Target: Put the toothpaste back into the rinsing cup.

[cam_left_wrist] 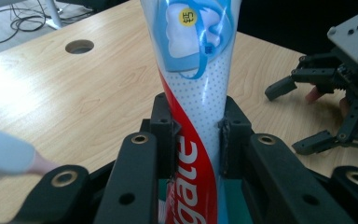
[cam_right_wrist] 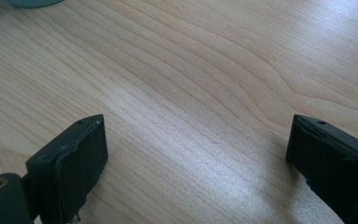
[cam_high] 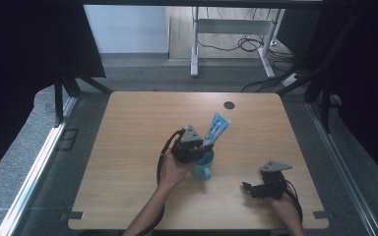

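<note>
the left hand-held gripper (cam_left_wrist: 193,140) is clamped on a toothpaste tube (cam_left_wrist: 196,84), holding it tilted over a teal cup (cam_high: 204,167) near the counter's middle; the tube's lower end looks to be inside the cup. next i'd judge it should ease down, then let go. the right hand-held gripper (cam_right_wrist: 196,158) stands wide and empty at the near right. the wooden counter (cam_high: 138,123) has a cable hole (cam_high: 229,104) at the far side; beyond it are grey floor (cam_high: 142,73) and desk legs (cam_high: 195,49).
</note>
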Tool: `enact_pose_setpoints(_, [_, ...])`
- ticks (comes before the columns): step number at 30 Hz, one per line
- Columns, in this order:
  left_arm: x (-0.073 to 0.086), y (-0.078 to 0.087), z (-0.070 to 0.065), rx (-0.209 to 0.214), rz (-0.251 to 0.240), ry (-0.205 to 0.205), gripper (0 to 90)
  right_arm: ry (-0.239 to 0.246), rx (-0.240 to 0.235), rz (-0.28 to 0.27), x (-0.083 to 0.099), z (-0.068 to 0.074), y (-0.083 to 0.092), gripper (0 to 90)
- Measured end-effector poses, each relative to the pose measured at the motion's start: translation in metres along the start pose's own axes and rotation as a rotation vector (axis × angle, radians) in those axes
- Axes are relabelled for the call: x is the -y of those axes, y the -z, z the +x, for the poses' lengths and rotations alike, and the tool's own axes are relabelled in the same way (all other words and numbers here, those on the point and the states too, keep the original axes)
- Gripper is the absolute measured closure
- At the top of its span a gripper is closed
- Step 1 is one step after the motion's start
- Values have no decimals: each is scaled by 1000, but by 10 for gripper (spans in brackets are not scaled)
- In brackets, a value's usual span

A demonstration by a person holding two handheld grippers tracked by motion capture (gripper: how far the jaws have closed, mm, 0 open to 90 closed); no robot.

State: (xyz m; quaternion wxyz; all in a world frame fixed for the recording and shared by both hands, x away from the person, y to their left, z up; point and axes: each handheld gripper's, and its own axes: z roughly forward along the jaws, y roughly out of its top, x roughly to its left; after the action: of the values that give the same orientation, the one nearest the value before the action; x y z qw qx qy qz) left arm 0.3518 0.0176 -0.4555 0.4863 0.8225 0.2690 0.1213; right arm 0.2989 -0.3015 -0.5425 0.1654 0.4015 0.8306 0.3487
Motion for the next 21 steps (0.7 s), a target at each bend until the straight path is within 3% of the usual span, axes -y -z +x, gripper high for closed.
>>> enact_pose_setpoints(10, [4,-4,-4,-13,34,-15,714,0,-2,0,0,0,0,49])
enact_pose_setpoints(21, [7,-3,-5,-25,57,8,701,0,-2,0,0,0,0,49])
